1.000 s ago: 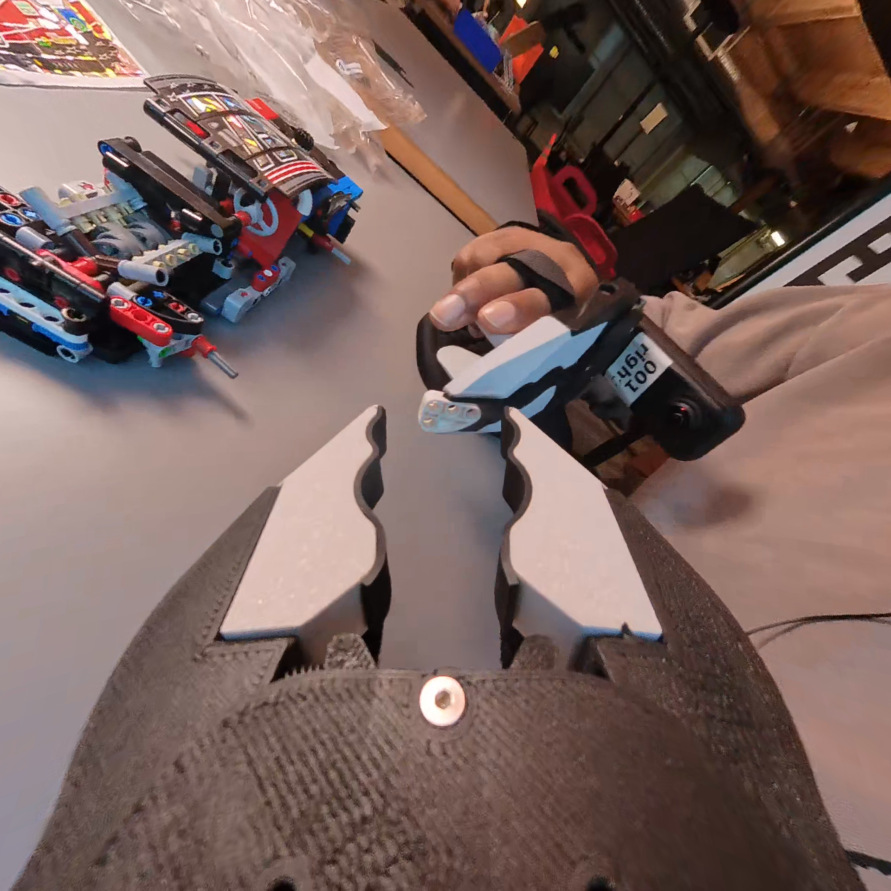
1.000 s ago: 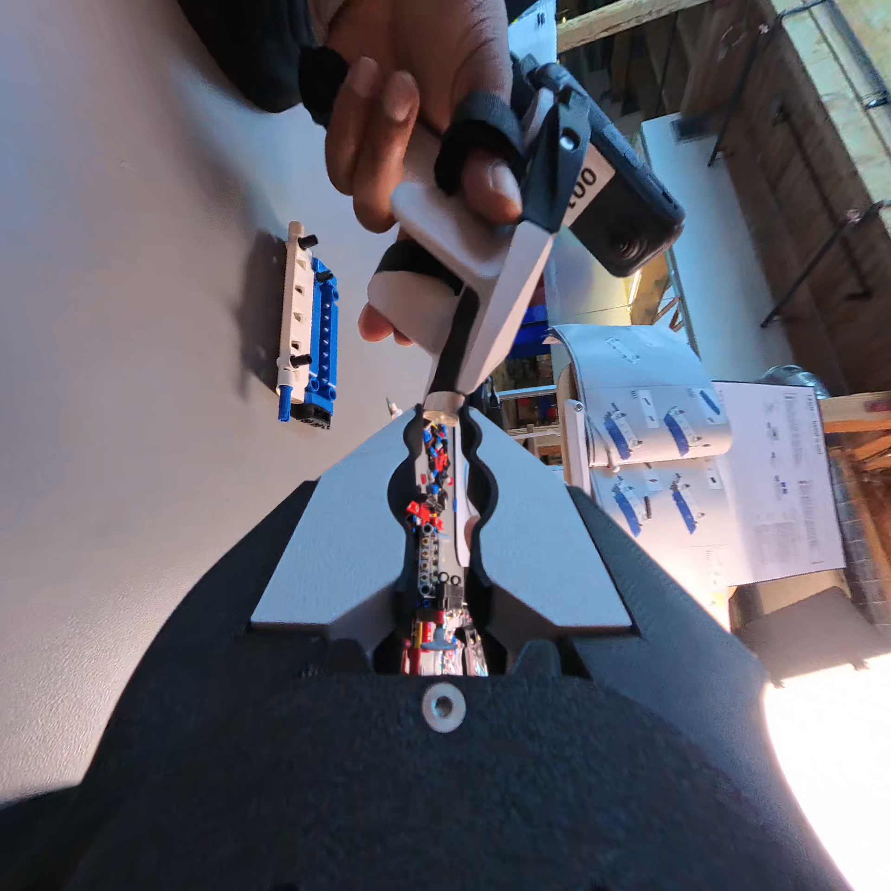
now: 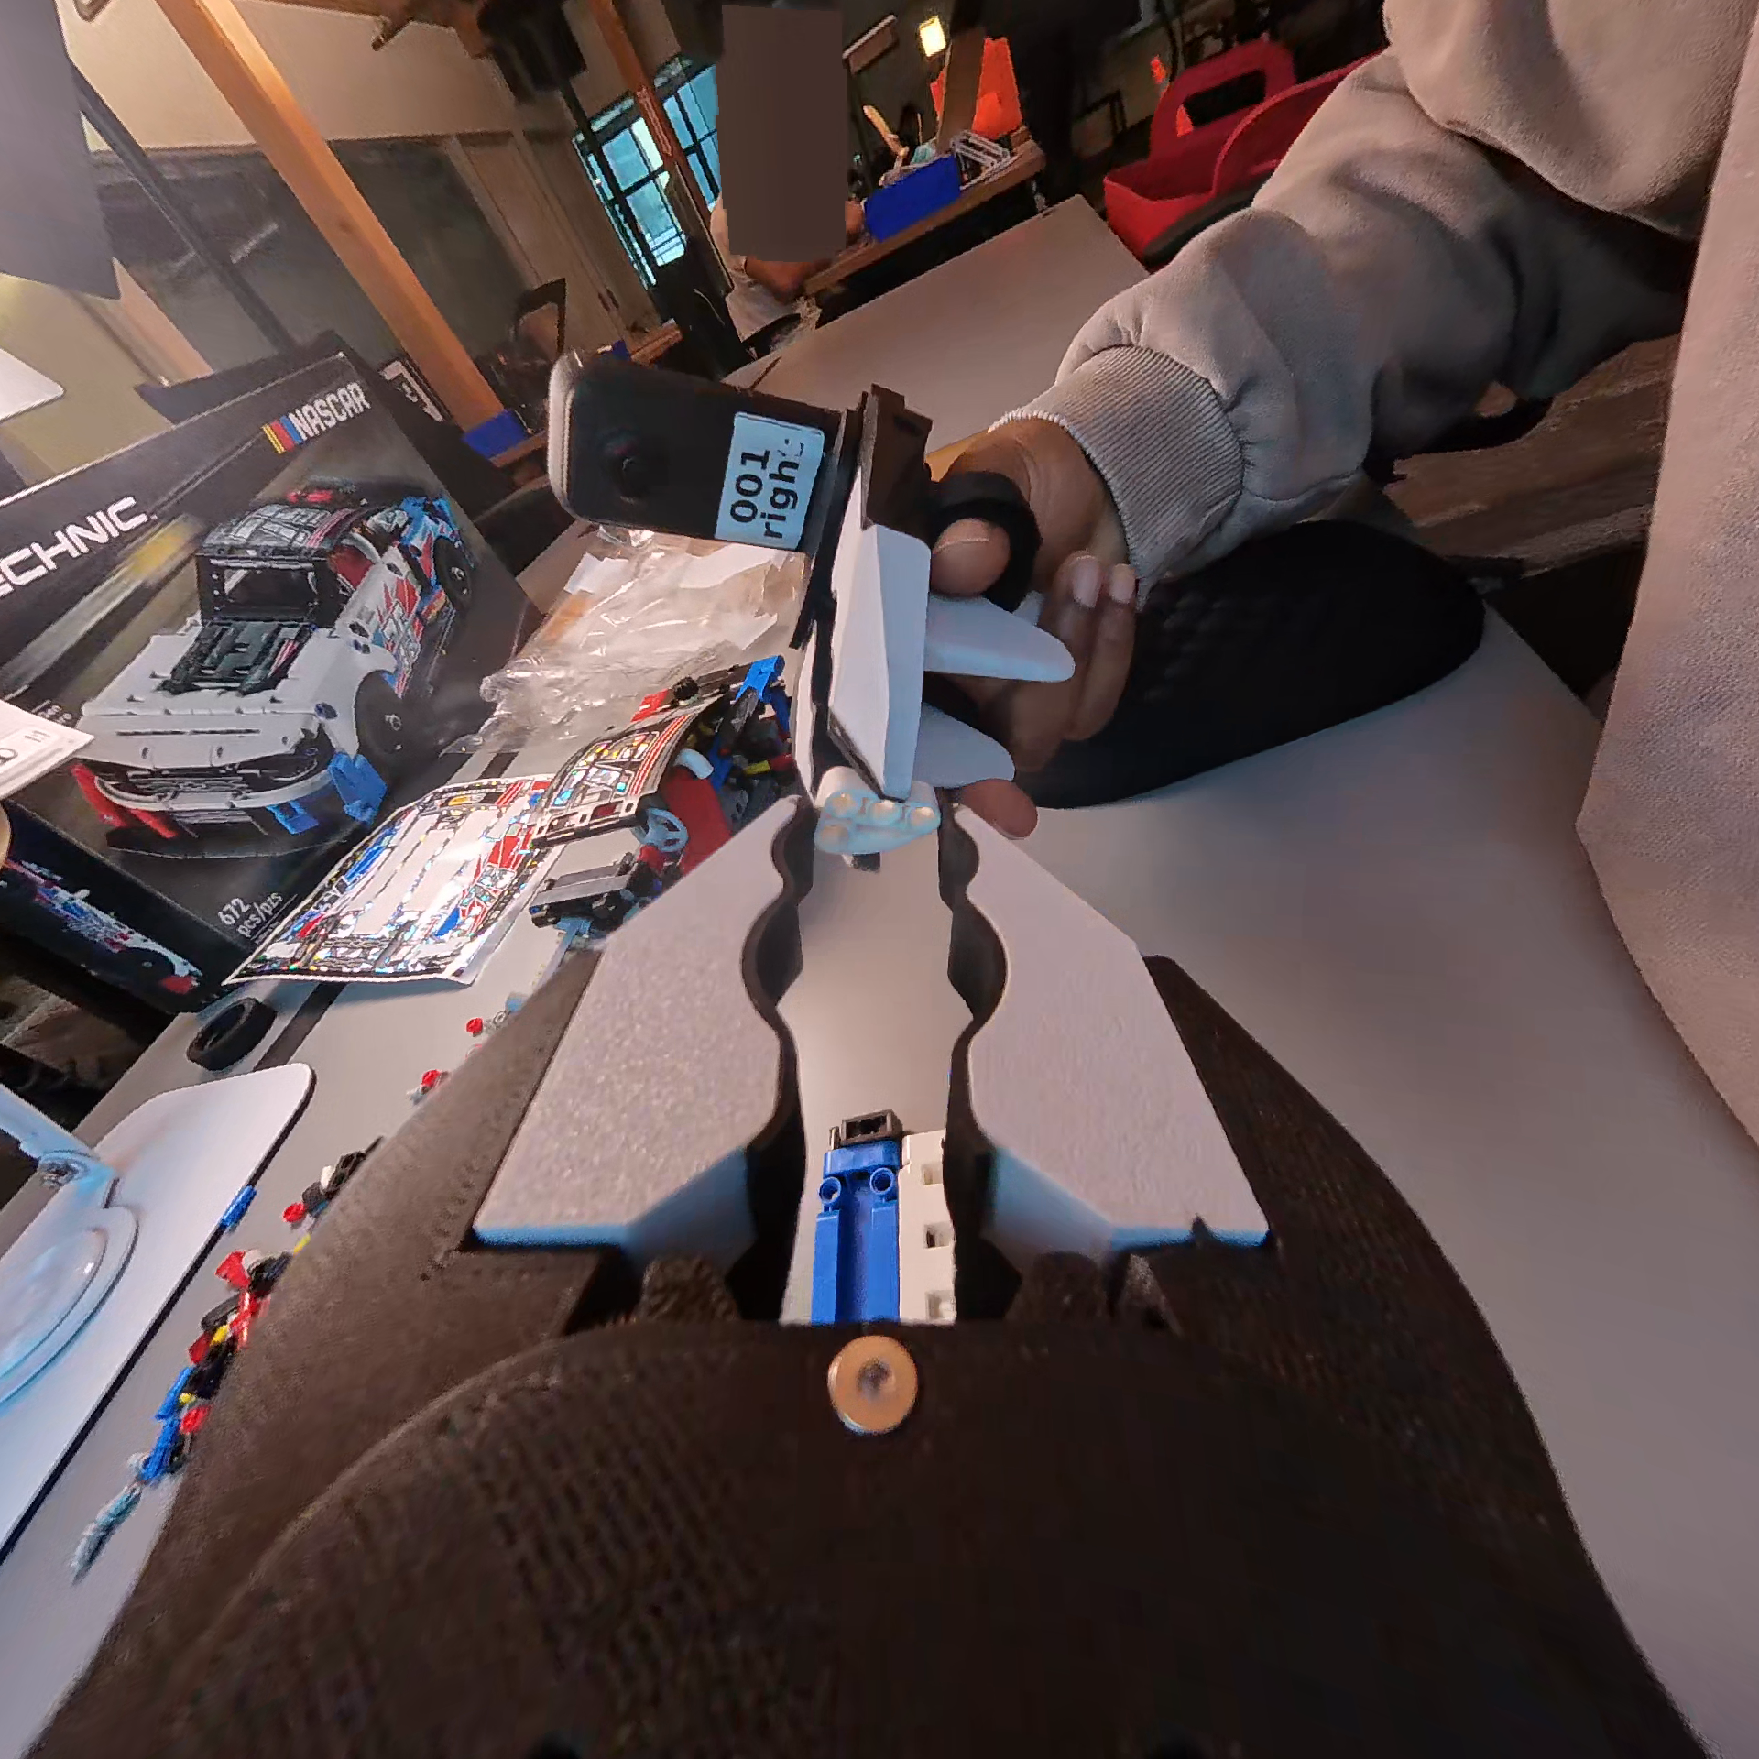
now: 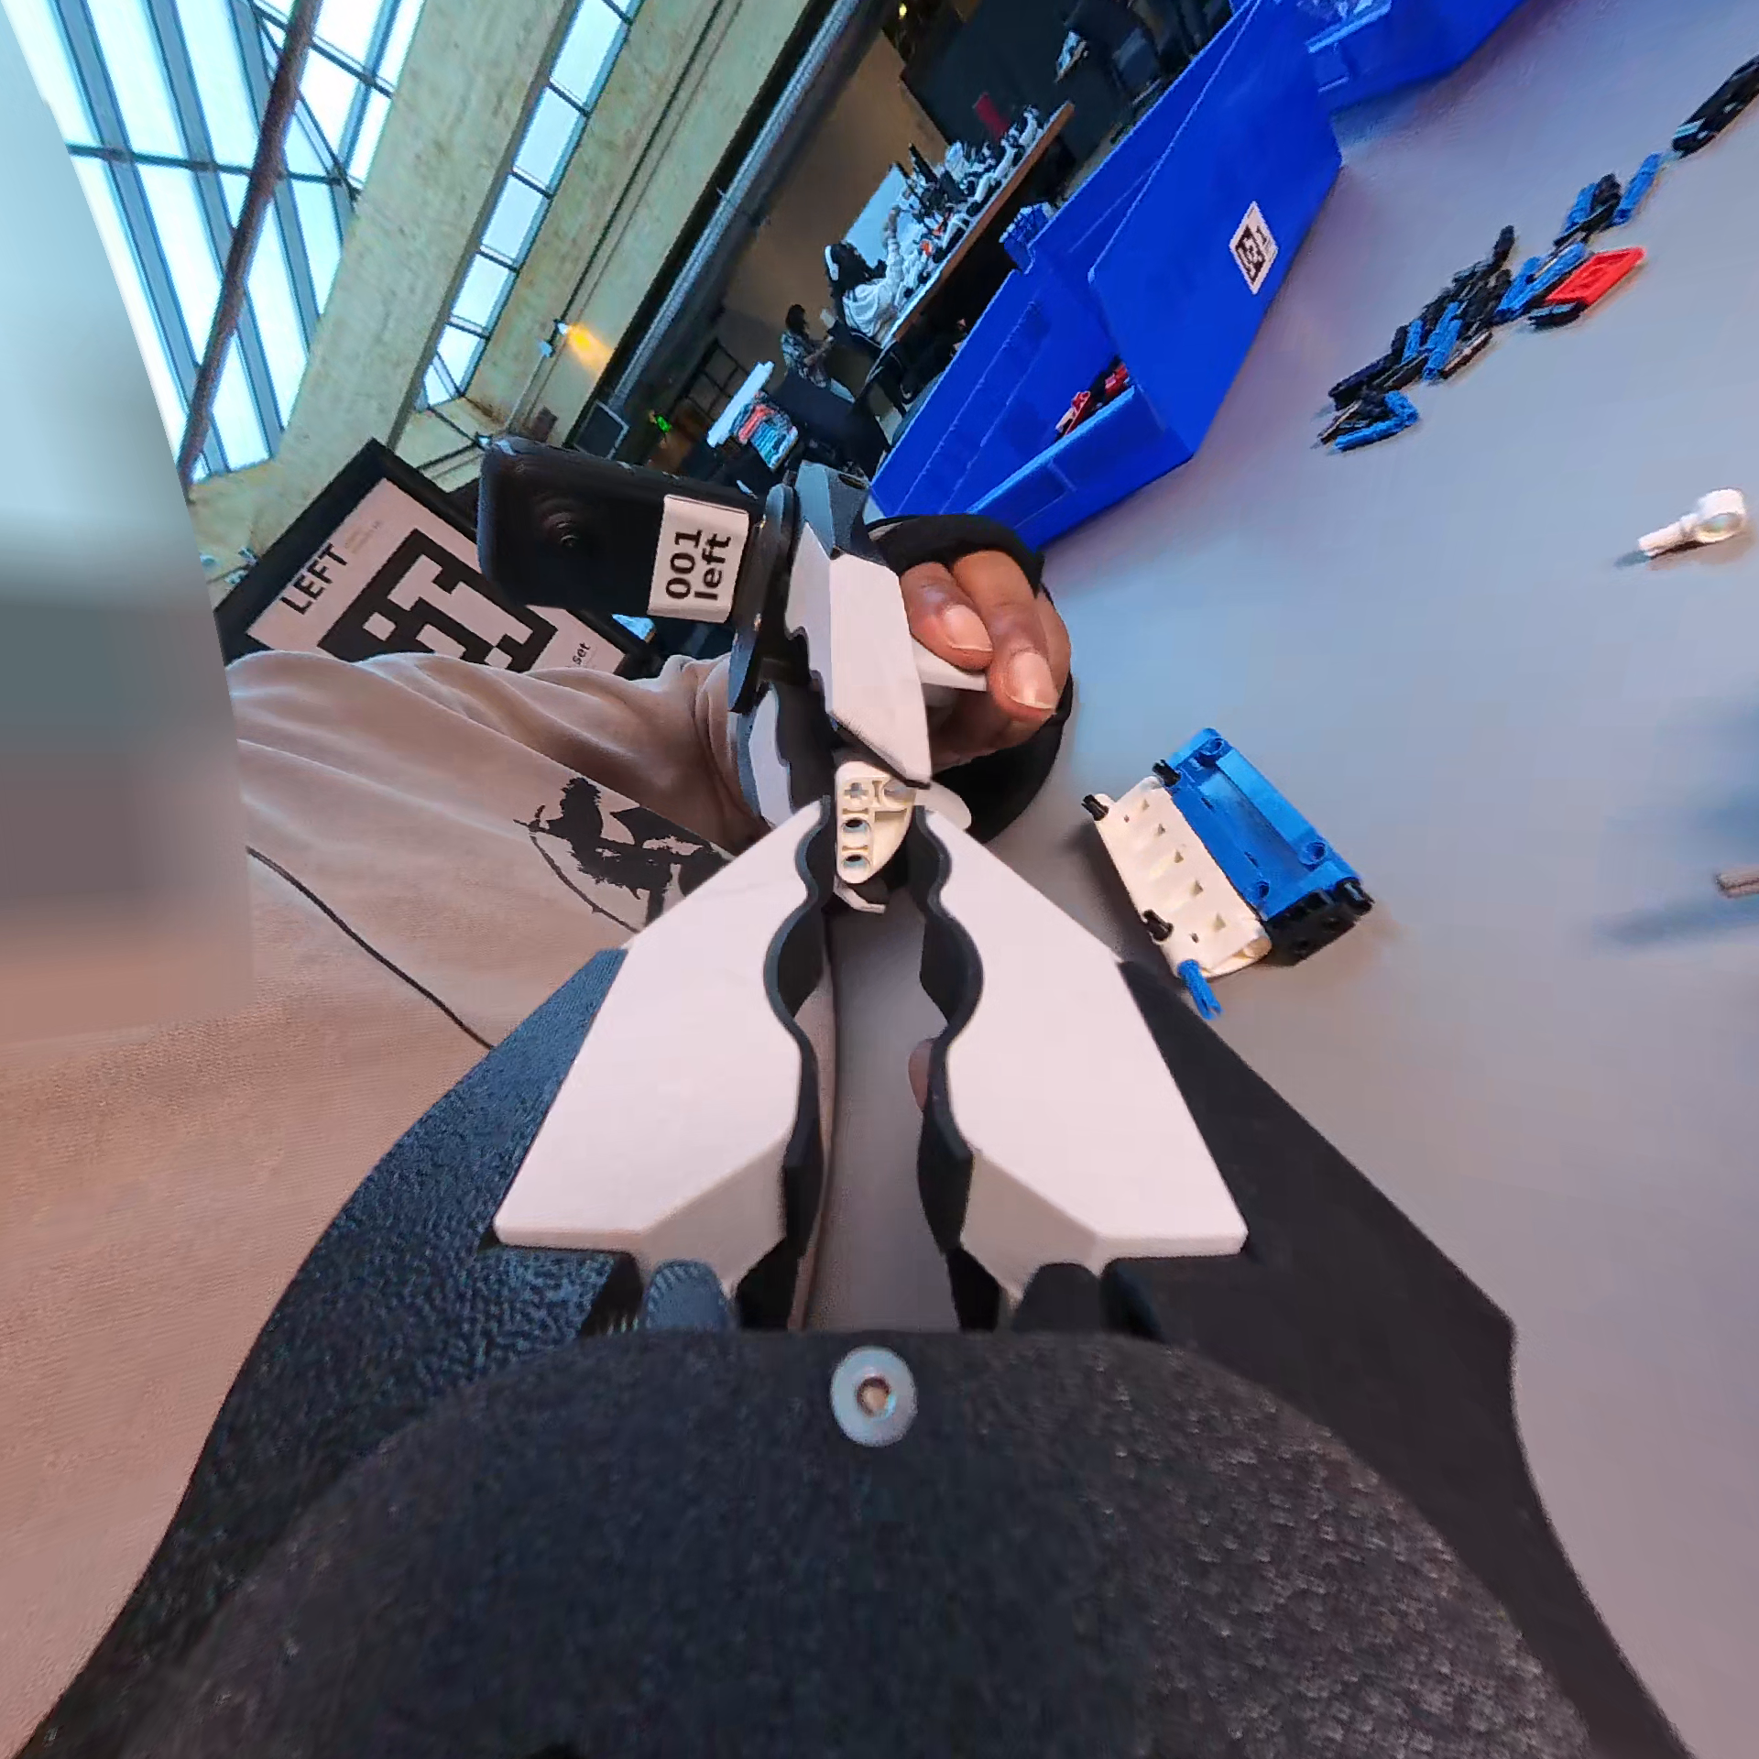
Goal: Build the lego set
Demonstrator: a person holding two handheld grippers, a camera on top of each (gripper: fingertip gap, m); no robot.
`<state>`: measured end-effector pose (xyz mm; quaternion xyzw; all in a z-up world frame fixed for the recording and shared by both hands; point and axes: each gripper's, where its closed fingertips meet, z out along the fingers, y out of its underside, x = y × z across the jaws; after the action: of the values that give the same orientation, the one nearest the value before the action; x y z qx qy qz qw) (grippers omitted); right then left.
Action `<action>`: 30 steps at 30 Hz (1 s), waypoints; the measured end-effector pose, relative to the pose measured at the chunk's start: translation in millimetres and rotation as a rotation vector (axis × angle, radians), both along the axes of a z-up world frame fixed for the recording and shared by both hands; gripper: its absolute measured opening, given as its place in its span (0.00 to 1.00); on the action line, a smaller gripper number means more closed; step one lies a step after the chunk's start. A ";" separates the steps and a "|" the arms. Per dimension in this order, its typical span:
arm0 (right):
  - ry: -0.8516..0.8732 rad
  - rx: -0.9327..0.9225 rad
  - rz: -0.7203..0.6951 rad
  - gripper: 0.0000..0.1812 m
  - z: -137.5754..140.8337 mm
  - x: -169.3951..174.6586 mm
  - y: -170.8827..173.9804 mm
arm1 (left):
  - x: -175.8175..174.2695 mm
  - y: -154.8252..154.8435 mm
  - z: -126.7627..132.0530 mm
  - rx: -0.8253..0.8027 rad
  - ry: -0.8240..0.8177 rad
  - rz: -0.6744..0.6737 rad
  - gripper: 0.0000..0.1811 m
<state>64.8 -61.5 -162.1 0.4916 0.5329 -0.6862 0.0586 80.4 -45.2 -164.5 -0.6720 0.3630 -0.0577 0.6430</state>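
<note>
We're mid-air w/ a small white angled lego connector w/ round holes (image 4: 866, 838), just above and to one side of the blue-and-white brick sub-assembly (image 4: 1228, 857) lying on the grey table (image 4: 1428, 714).

The right gripper (image 4: 868, 826) has its fingers drawn narrow, tips pinching that connector. The left gripper (image 3: 871, 839) meets it tip to tip: fingers at a medium gap, flanking the same piece closely. We can't tell if they actually press on it. Looks to us like a handover or a re-grip, not a fit onto the model.

Progress, as we judge it:
- Done: the sub-assembly, w/ black pins and a blue pin sticking out. Well beyond it in the left wrist view sits a part-built car chassis w/ a stickered panel (image 3: 685, 761).
- Not done: the connector isn't on anything yet. A black tyre (image 3: 228, 1028) lies loose. A pile of black, blue and red loose pieces (image 4: 1466, 324) waits far from the sub-assembly, near the blue plastic bin (image 4: 1142, 286). A second small white connector (image 4: 1694, 523) lies alone, apart from it.
- The colourful sticker sheet (image 3: 409, 885) and the set box w/ the car picture (image 3: 238, 619) lie beyond the chassis. The model is far short of that picture: plenty left.
</note>
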 end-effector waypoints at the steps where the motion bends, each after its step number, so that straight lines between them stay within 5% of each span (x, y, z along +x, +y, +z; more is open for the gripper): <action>1: -0.014 0.009 -0.008 0.07 -3.8 -1.3 1.5 | -2.5 1.5 -4.7 -0.031 0.011 0.014 0.13; 4: -0.091 0.037 -0.053 0.07 -21.0 -4.2 11.4 | -22.2 3.4 -36.5 -0.313 0.029 0.085 0.32; 7: -0.221 0.042 -0.101 0.07 -43.7 -5.3 21.0 | -50.2 -6.0 -79.5 -0.651 0.031 0.141 0.41; 11: -0.333 0.050 -0.154 0.07 -61.5 -10.7 28.2 | -63.5 -11.3 -110.4 -0.839 0.140 0.127 0.46; 16: -0.388 0.061 -0.201 0.07 -70.3 -11.4 32.5 | -55.2 -9.7 -108.6 -0.851 0.204 0.058 0.29; 30: -0.394 -0.042 -0.294 0.07 -66.7 -15.1 37.9 | -51.0 3.6 -80.5 -0.573 -0.030 0.105 0.28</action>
<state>49.7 -23.6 -228.8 0.6869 0.4197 -0.5890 0.0713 29.3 -41.6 -244.9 -0.8431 0.2871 -0.1346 0.4344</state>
